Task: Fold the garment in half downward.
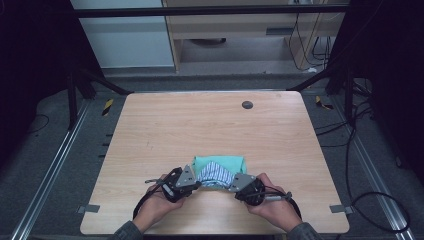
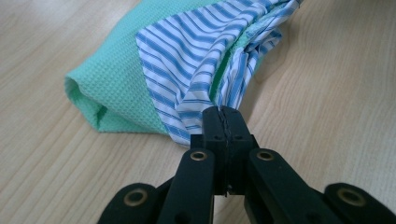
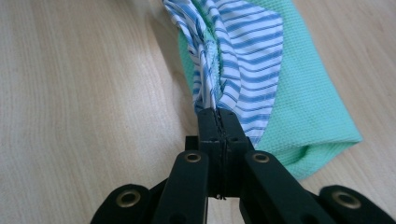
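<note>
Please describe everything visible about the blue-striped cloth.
The striped cloth looks like thin woven fabric, white with blue stripes. It lies bunched on a folded green waffle-textured towel, near the front edge of the wooden table. The left tongs and the right tongs each pinch a gathered end, jaws shut.

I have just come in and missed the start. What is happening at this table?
A person works at a wooden table with a gripper in each hand. The left gripper and the right gripper are each shut on the blue-striped cloth, which lies on a folded green cloth near the person.
</note>
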